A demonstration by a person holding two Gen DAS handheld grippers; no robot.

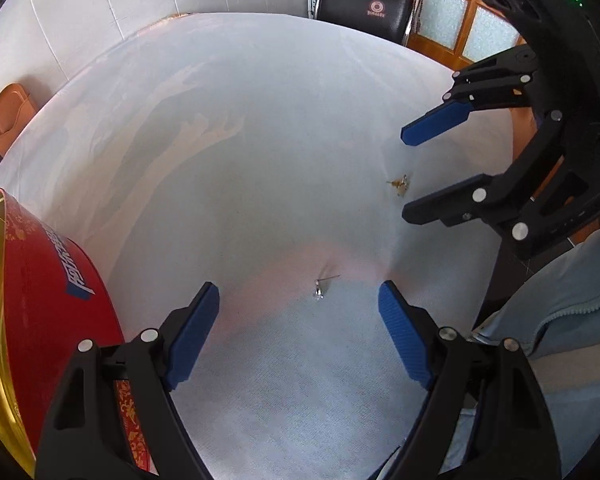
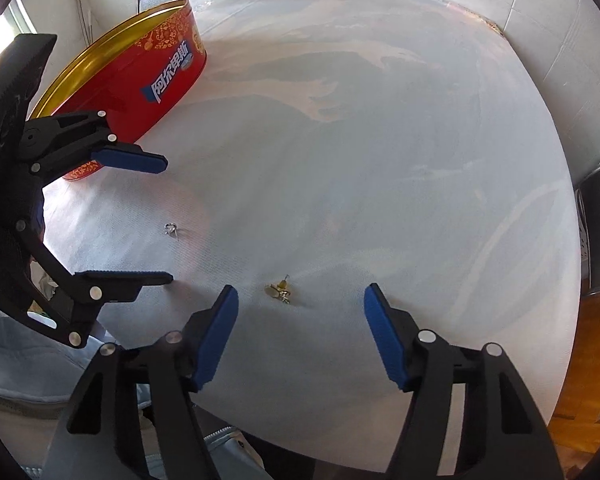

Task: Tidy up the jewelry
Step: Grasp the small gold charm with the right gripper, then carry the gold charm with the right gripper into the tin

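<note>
Left wrist view: the silver earring (image 1: 321, 286) lies on the white tablecloth (image 1: 260, 140) between the left gripper (image 1: 299, 304)'s parted, empty pads, framed for pickup. At 2 o'clock, the gold earring (image 1: 399, 185) sits between the right gripper (image 1: 405, 174)'s open pads. The red tin (image 1: 40, 280) waits at 9 o'clock.

home dining room, round table (image 1: 260, 100) under white cloth, tiled wall (image 1: 80, 20), black chair (image 1: 364, 0), wooden glazed door (image 1: 456, 20)
</note>
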